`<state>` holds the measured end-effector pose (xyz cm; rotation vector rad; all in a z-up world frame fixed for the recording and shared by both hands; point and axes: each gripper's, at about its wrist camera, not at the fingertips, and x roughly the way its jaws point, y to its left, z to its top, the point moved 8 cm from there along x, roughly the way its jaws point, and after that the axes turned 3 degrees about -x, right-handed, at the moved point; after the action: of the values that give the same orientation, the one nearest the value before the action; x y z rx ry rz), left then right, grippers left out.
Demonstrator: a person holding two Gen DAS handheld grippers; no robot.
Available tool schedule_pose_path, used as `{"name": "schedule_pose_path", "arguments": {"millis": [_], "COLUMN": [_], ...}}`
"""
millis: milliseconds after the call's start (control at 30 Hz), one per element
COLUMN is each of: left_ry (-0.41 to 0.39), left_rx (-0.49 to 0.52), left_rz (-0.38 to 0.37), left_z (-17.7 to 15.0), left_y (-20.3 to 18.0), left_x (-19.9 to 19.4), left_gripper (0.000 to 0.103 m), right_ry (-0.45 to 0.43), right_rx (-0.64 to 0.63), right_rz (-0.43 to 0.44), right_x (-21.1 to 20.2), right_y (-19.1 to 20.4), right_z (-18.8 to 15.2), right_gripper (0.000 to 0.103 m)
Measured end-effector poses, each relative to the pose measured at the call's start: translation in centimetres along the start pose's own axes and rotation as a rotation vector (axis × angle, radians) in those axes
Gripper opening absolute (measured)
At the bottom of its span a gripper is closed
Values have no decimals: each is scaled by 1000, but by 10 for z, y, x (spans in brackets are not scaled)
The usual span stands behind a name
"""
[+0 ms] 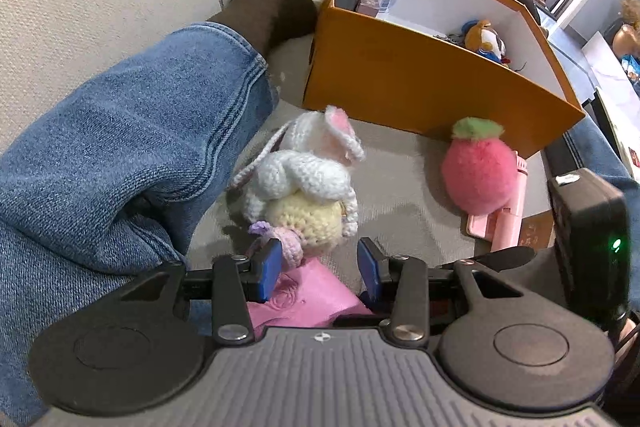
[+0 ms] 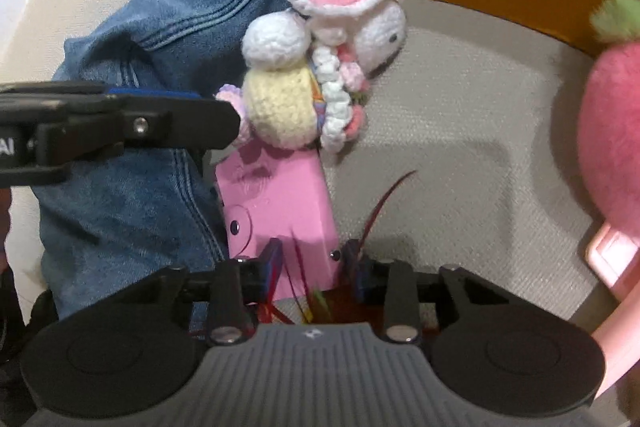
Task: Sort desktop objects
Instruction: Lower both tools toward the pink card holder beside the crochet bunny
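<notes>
The left gripper (image 1: 318, 269) hangs with its jaws released, wide apart, just short of the crochet rabbit (image 1: 306, 183). The rabbit lies on the sofa cushion (image 1: 404, 195), its feet on the far end of a pink box (image 1: 308, 297). The right gripper (image 2: 314, 267) has its jaws spread at either side of the near end of that pink box (image 2: 280, 195); whether they touch it I cannot tell. An orange box (image 1: 420, 83) stands far, with a pink plush strawberry (image 1: 478, 167) near its front right. A denim leg (image 1: 120, 155) lies left.
</notes>
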<state>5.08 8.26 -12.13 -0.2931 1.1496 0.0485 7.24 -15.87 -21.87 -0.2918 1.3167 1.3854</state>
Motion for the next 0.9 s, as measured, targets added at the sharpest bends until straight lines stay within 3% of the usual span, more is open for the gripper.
{"name": "schedule_pose_path", "arguments": {"millis": [200, 333, 367, 467, 567, 633, 700, 767, 800, 833, 900], "left_ry": [-18, -22, -21, -18, -13, -14, -12, -1, 6, 14, 26], "left_rx": [-11, -14, -13, -14, -8, -3, -4, -4, -2, 0, 10], "left_rz": [5, -4, -10, -39, -45, -43, -34, -26, -24, -23, -24], "left_z": [2, 6, 6, 7, 7, 5, 3, 0, -2, -4, -9], "left_y": [5, 3, 1, -6, -11, -12, -9, -6, -6, -6, -6], "left_x": [-7, -7, -7, -5, -3, -4, -6, -5, -4, -3, -2], "left_gripper": [48, 48, 48, 48, 48, 48, 48, 49, 49, 49, 49], "right_ry": [-75, -180, -212, -297, -270, -227, -191, -172, -152, -129, -85], "right_rx": [27, 9, 10, -17, -8, 7, 2, -6, -17, -30, -50], "right_rz": [46, -53, -90, -228, -210, -183, -182, -178, -170, -166, -168], "right_x": [-34, -69, -79, -101, -98, -89, -83, -76, -70, -65, -54], "right_y": [8, 6, 6, -4, -3, -7, -17, -17, -16, -16, -15], "right_z": [6, 16, 20, 37, 39, 32, 22, 14, 12, 11, 5], "right_gripper": [15, 11, 2, 0, 0, 9, 10, 21, 34, 40, 39]}}
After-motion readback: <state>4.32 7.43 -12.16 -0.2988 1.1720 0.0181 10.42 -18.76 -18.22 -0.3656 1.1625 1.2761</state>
